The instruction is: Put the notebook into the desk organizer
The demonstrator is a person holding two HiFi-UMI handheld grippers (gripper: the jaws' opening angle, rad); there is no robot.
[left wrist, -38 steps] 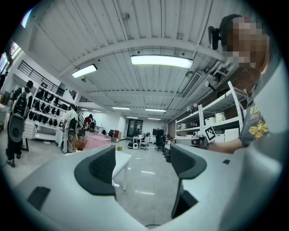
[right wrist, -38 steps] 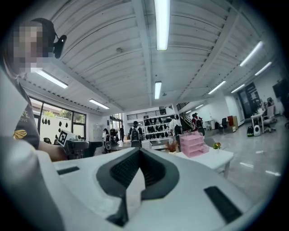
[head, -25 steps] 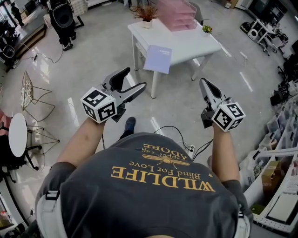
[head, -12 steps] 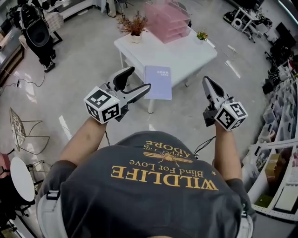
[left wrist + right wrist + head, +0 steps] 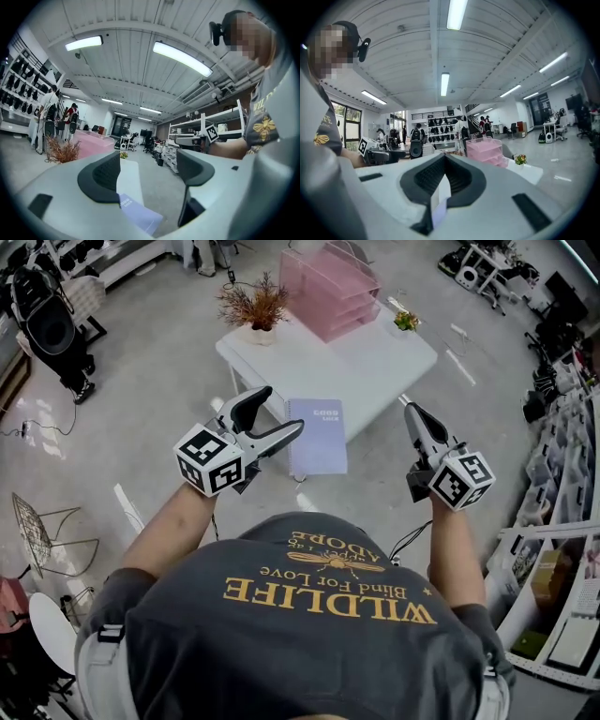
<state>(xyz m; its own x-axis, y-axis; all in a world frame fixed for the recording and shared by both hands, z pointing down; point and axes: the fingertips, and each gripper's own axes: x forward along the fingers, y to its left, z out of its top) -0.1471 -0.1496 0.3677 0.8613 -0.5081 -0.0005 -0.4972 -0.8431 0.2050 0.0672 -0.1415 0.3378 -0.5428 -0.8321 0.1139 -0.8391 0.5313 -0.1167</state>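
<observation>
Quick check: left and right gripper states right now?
Left hand-held gripper: open, nothing between its jaws.
Right hand-held gripper: closed, holding nothing.

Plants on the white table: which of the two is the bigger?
The reddish-brown dried plant left of the pink organizer; the green plant right of it is far smaller.

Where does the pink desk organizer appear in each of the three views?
Head view: pink desk organizer top centre, on the white table's far edge.
Left gripper view: left of centre, just right of the dried plant.
Right gripper view: just right of centre.
Shared landmark: the white table under it.
</observation>
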